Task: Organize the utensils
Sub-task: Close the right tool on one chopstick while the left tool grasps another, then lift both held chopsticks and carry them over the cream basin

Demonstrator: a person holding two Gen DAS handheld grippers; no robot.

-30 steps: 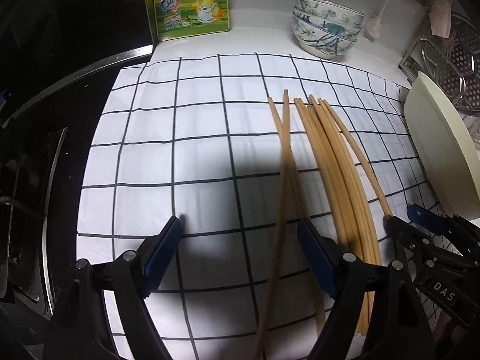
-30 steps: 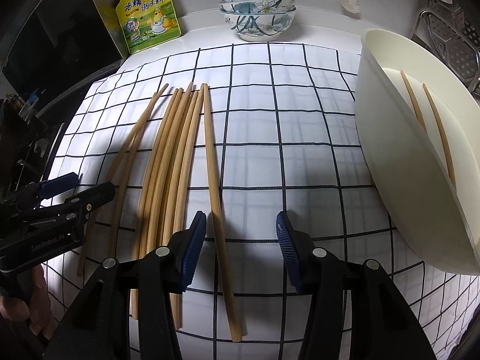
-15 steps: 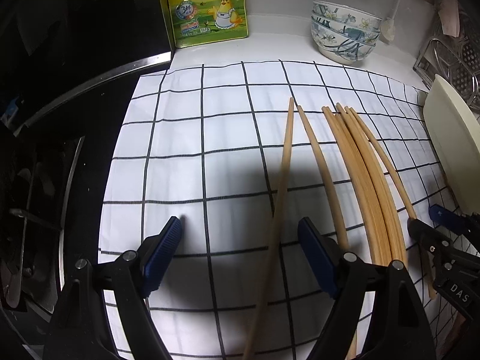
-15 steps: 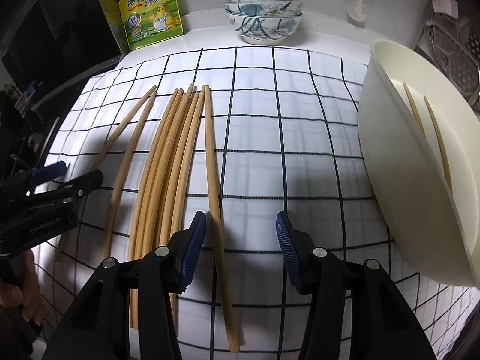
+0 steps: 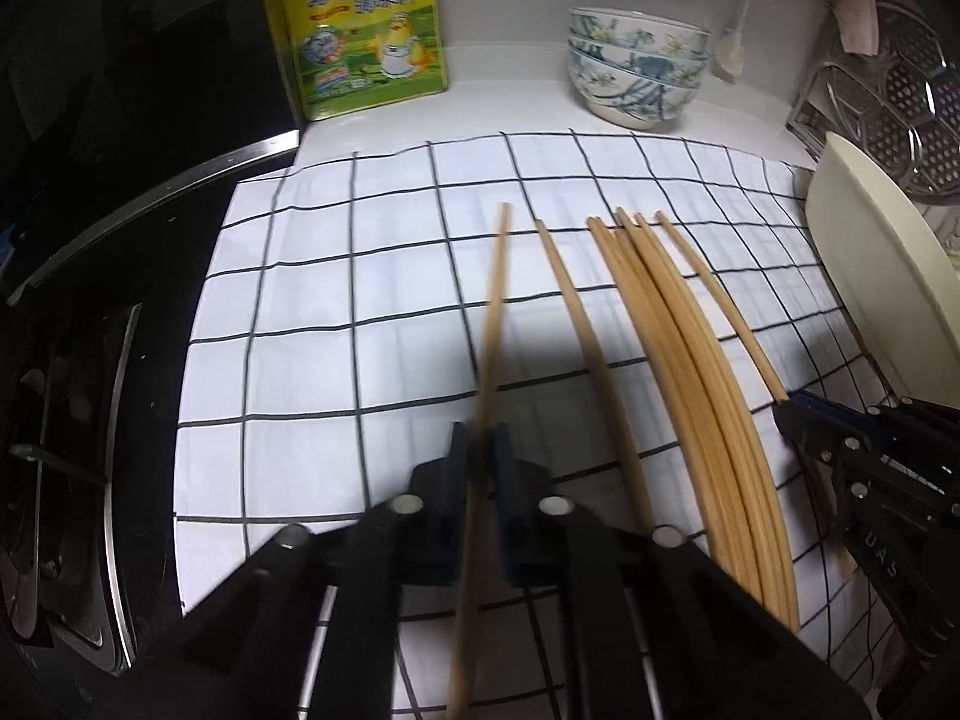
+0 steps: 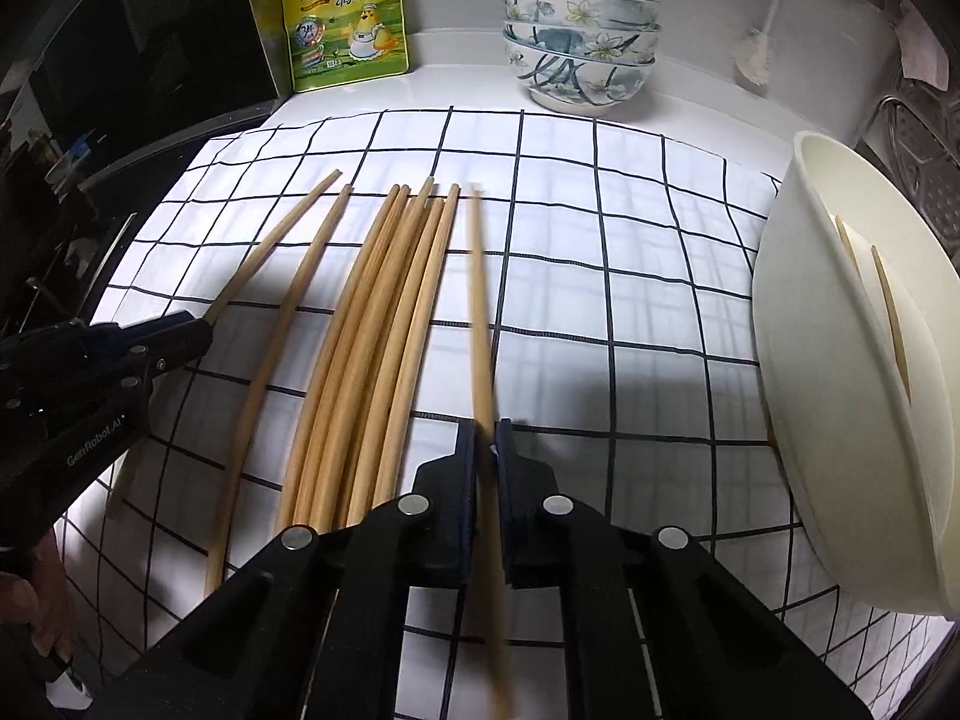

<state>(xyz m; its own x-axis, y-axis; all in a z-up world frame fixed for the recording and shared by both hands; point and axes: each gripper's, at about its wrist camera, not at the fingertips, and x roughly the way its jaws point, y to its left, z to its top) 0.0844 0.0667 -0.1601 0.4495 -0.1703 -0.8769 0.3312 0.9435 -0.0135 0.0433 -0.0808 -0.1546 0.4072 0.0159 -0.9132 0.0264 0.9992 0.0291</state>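
Pinching one long wooden chopstick (image 5: 492, 324) apiece, both grippers, left gripper (image 5: 480, 450) and right gripper (image 6: 487, 438), having just closed; shafts pointing away towards stacked floral bowls (image 6: 579, 48), loose wooden chopsticks (image 6: 384, 324) lying parallel between them.

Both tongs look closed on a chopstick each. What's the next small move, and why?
Probably lift the right tongs a little and carry their chopstick toward the cream bowl, where two chopsticks already lie. The left tongs also grip a chopstick; going one at a time avoids crossing sticks.
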